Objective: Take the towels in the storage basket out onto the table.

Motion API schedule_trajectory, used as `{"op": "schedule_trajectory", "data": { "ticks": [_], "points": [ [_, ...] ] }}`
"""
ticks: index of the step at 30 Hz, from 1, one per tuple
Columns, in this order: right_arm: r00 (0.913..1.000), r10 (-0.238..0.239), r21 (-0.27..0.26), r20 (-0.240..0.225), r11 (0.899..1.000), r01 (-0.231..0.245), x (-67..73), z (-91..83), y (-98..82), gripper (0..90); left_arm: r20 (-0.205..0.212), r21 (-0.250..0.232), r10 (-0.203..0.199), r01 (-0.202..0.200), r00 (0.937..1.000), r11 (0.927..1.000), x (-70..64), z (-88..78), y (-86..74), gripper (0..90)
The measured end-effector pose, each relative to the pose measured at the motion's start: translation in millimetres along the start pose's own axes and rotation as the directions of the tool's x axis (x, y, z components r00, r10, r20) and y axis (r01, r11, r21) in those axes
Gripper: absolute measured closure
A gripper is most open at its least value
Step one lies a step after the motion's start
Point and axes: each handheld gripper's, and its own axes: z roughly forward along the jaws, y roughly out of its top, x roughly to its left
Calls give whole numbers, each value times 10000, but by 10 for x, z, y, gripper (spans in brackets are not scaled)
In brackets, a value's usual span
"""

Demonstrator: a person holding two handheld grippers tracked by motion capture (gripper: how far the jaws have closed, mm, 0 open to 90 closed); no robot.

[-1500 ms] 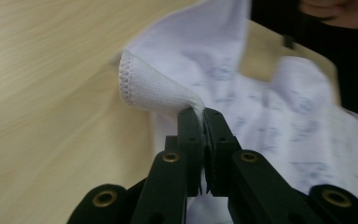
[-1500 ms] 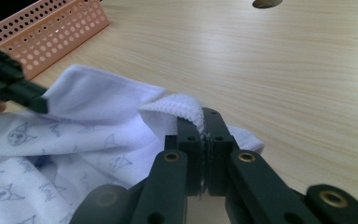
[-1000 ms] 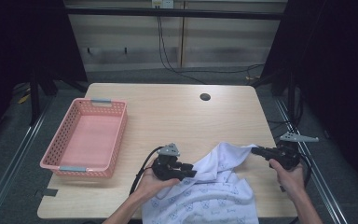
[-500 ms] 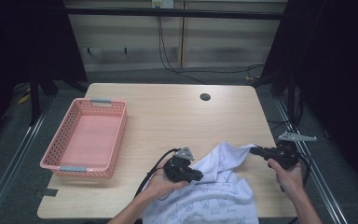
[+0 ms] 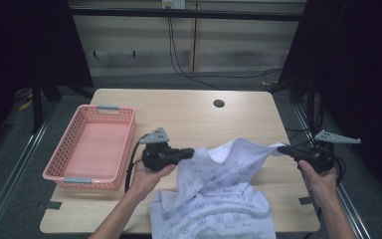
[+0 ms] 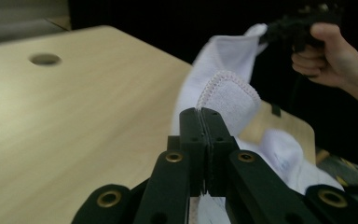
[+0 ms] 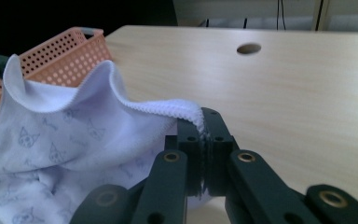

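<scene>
I have the white cloth [image 5: 214, 194] with the small grey cat print held at two points now, and I judge that the picking-up step is done. The left gripper [image 5: 191, 151] is clamped on one hemmed edge of the cloth; its jaws have just been closing, and in the left gripper view they stand together with the stitched edge [image 6: 228, 95] coming out between them. The right gripper [image 5: 282, 148] is also pressed shut on the cloth, and in the right gripper view the white hem [image 7: 186, 111] runs directly into its closed jaws. Between the two grippers the upper edge of the cloth hangs above the worktop [image 5: 189, 112] in a loose curve, not yet tight. The rest of the cloth lies in folds on the near part of the worktop, between my two forearms, and a part of it reaches the near edge. The pink basket [image 5: 69, 172] stands on the left side of the worktop, well apart from the cloth, and I see nothing inside it. What is left, as I judge it, is to lift the cloth free, to stretch or fold it, and probably to bring it to the basket. The two grips look firm, but each holds only a thin edge, so I think a quick pull could let one slip.
</scene>
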Motion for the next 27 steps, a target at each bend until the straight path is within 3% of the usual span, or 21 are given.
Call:
{"op": "schedule_trajectory", "data": {
  "ticks": [4, 6, 12, 13, 15, 19, 20, 21, 22, 23, 24, 26, 27],
  "points": [
    [9992, -405, -456, -60, 9982, 402, 76, -73, 302, 879, -724, -701, 20, -71, 9974, 9975, 130, -231, 236, 887],
    [9983, -582, -647, -44, 9962, 578, 106, -79, 457, 879, -1057, -1058, -162, 49, 9943, 9944, 224, -329, 342, 887],
    [9945, -1039, -843, -139, 9912, 1023, 180, 82, 917, 879, -2032, -1619, -781, 451, 9760, 9858, 557, -497, 573, 887],
    [9948, -1003, -823, -160, 9917, 987, 180, 124, 991, 879, -2037, -1570, -842, 524, 9754, 9862, 617, -499, 606, 887],
    [9942, -1069, -801, -78, 9911, 1060, 157, 229, 1132, 879, -2347, -1628, -958, 581, 9673, 9849, 721, -499, 672, 887],
    [9970, -766, -690, 124, 9946, 773, 26, 514, 1327, 878, -2666, -1820, -1362, 889, 9541, 9793, 925, -407, 746, 878],
    [9975, -647, -577, 295, 9961, 664, -28, 607, 1347, 875, -2742, -1840, -1570, 1085, 9488, 9769, 974, -367, 742, 847],
    [9972, -534, -437, 517, 9975, 557, -87, 703, 1351, 853, -2765, -1679, -1589, 1152, 9478, 9791, 1020, -323, 727, 842],
    [9972, -419, -243, 625, 9988, 434, -147, 806, 1338, 764, -2978, -1404, -1601, 1227, 9411, 9825, 1064, -282, 711, 810],
    [9961, -285, 10, 833, 9996, 285, -195, 903, 1315, 672, -3445, -1263, -1611, 1244, 9248, 9842, 1081, -241, 689, 742],
    [9919, -124, 262, 1262, 9996, 92, -229, 985, 1287, 626, -3343, -1143, -1664, 1353, 9277, 9842, 1105, -217, 660, 690],
    [9915, 57, 501, 1296, 9987, -123, -276, 1092, 1214, 613, -3289, -881, -1531, 1312, 9319, 9874, 1100, -174, 598, 697],
    [9914, 96, 464, 1308, 9988, -158, -284, 1117, 1177, 604, -3141, -807, -1538, 1350, 9368, 9875, 1088, -161, 570, 688]
  ]
}}
